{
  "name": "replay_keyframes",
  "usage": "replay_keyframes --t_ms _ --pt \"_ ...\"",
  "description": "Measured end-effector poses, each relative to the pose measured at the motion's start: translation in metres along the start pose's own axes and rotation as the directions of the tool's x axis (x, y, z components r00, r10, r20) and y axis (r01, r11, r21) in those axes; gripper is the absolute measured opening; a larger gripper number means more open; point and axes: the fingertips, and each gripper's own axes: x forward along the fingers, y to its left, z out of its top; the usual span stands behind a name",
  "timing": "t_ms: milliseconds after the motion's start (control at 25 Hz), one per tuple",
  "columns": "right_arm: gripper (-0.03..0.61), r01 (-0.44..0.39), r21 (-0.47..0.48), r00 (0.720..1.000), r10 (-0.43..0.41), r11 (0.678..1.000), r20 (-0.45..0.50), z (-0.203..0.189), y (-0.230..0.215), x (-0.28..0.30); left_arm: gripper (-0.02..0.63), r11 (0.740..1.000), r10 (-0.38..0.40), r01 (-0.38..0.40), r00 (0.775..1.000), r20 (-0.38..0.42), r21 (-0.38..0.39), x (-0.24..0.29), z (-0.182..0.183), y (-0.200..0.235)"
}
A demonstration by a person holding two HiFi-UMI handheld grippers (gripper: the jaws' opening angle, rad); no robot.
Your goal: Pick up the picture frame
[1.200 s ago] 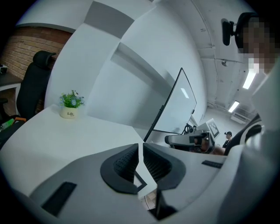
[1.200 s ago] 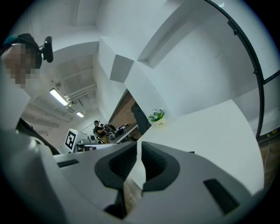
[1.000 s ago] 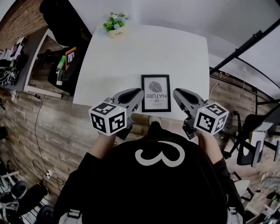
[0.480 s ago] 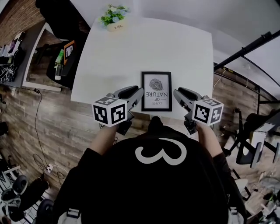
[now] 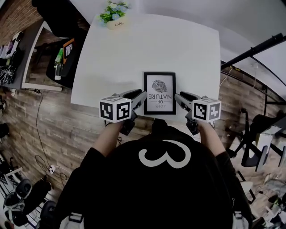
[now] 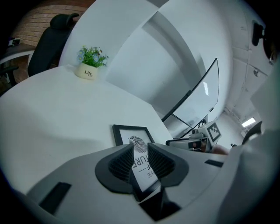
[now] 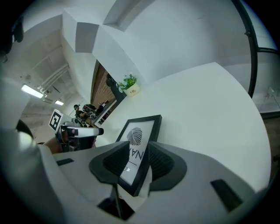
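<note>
A black picture frame [image 5: 159, 92] with a leaf print lies flat near the front edge of the white table [image 5: 134, 53]. My left gripper [image 5: 142, 96] is at the frame's near left corner and my right gripper [image 5: 177, 97] at its near right corner. In the left gripper view the jaws [image 6: 141, 151] are opening with the frame's [image 6: 131, 133] left edge between them, and the pads do not press on it. In the right gripper view the jaws [image 7: 141, 151] are opening wide, astride the frame's [image 7: 142, 131] right edge.
A small potted plant [image 5: 114, 15] stands at the table's far left corner. Left of the table are a black chair [image 5: 58, 13] and a side shelf with a green bottle [image 5: 58, 56]. A black rail [image 5: 250, 49] runs along the right. The floor below is brick-patterned.
Both grippers have sunk toward the table and closed in on the frame's near corners.
</note>
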Motion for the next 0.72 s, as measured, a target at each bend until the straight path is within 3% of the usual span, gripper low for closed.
replay_keyframes --t_ms 360,720 --pt "0.137 0.03 0.011 0.996 -0.029 0.999 -0.09 -0.013 -0.014 0.022 0.095 0.997 0.056 -0.059 0.996 -0.064 -0.039 0.021 -0.023 0.032" --pt "0.14 0.056 -0.003 0.99 -0.056 0.998 -0.126 -0.02 -0.017 0.035 0.12 0.997 0.053 -0.059 0.992 -0.11 -0.049 0.037 -0.032 0.034"
